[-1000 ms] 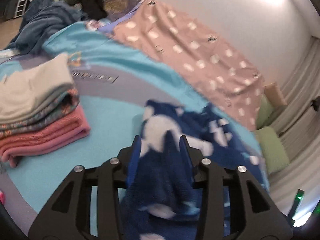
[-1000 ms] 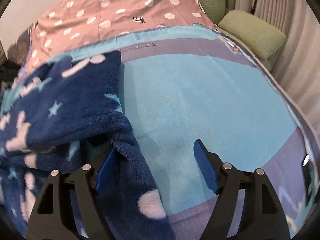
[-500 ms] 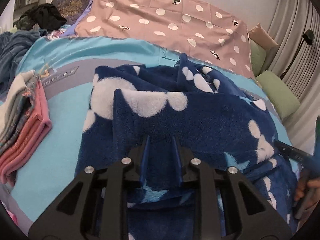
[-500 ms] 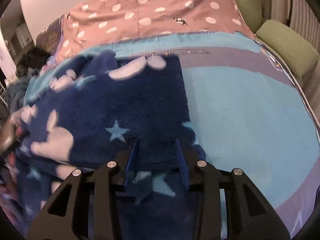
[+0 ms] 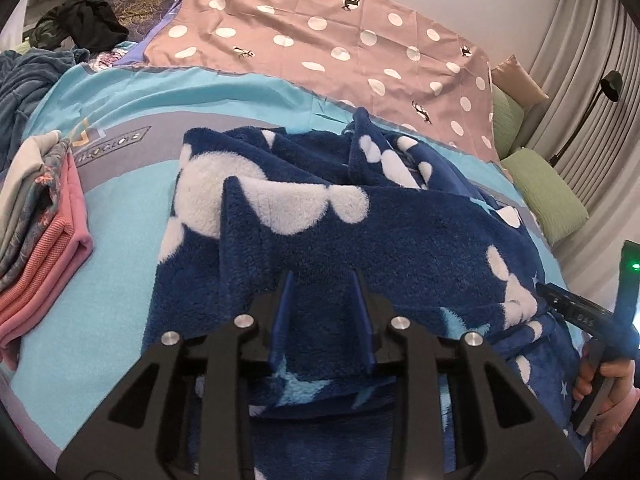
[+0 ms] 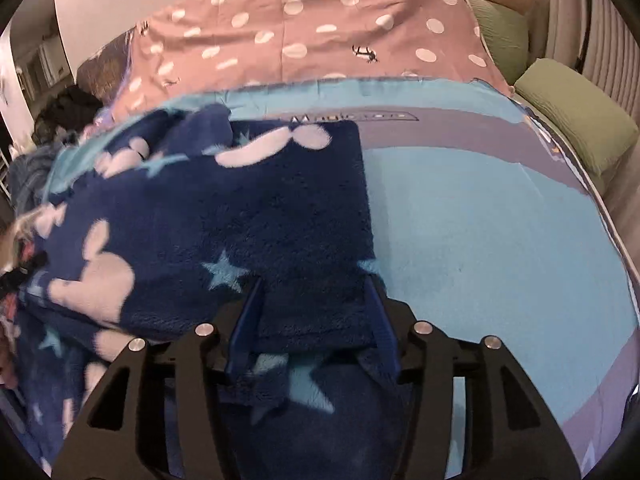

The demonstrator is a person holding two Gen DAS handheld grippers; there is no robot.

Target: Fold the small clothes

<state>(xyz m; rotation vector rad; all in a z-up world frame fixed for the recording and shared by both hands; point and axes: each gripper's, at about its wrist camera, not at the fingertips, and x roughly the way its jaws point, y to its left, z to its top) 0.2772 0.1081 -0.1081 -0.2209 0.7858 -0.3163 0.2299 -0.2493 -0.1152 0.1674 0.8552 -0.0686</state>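
On the blue sheet (image 5: 120, 264) in front of me, the fleece (image 5: 400, 248) is lying in a thick, rumpled fold — navy, with white blobs and pale stars. I am holding its near edge with both grippers. My left gripper (image 5: 322, 280) is pinching the fleece near its left side; the blue fingers (image 5: 282, 312) are standing close together with a ridge of pile bunched between them. My right gripper (image 6: 314, 284) is sitting at the fleece's right corner, fingers (image 6: 378, 312) set wider, with the folded edge filling the space between them, so I am reading it as clamped on the cloth too (the pads themselves are half buried in pile). In the left view, the right gripper's handle (image 5: 580, 316) and the hand (image 5: 612, 392) around it are showing at the far right edge, level with the fleece's hem.

The fleece's right edge is running straight away from me in the right view, and beside it the sheet is lying flat. A stack (image 5: 40, 216) of folded clothes — grey on top, pink at the bottom — is resting on the sheet to the left, apart from the fleece. Behind the fleece, a pink dotted cover (image 5: 320, 40) is spreading across the back, with green cushions (image 6: 576, 116) at the right and dark clothes (image 5: 88, 24) heaped at the far left.
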